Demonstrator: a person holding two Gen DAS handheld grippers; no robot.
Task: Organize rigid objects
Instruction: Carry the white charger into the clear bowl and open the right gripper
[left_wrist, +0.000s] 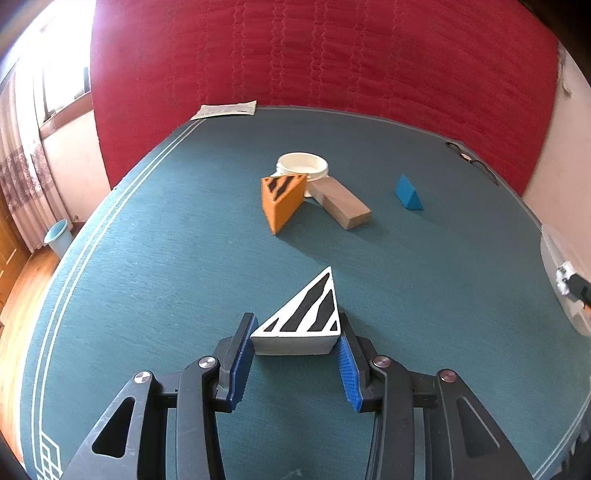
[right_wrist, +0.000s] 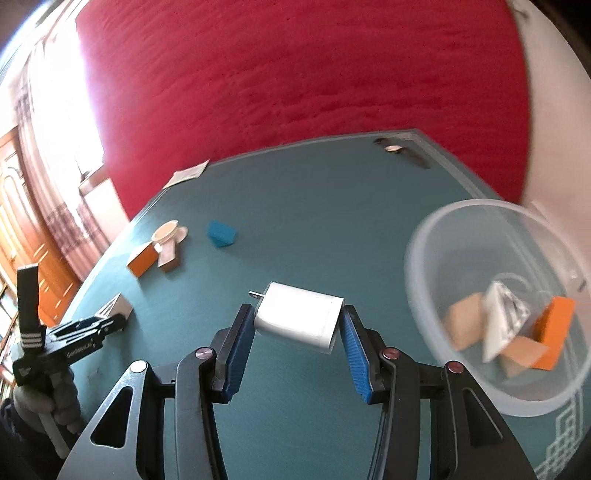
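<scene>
My left gripper (left_wrist: 295, 341) is shut on a white wedge with black stripes (left_wrist: 306, 317), which rests low on the teal table (left_wrist: 147, 258). My right gripper (right_wrist: 297, 317) is shut on a white plug adapter (right_wrist: 299, 315) and holds it above the table, left of a clear plastic bowl (right_wrist: 443, 236). The bowl holds several blocks, among them an orange one (right_wrist: 554, 332). In the right wrist view the left gripper (right_wrist: 110, 319) shows at the left with the striped wedge (right_wrist: 120, 304) at its tips.
Farther back lie an orange striped wedge (left_wrist: 282, 201), a wooden block (left_wrist: 341, 203), a white round tub (left_wrist: 303, 166) and a blue wedge (left_wrist: 408, 194). A paper (left_wrist: 225, 110) and eyeglasses (left_wrist: 472, 160) sit near the far edge, below a red quilted wall.
</scene>
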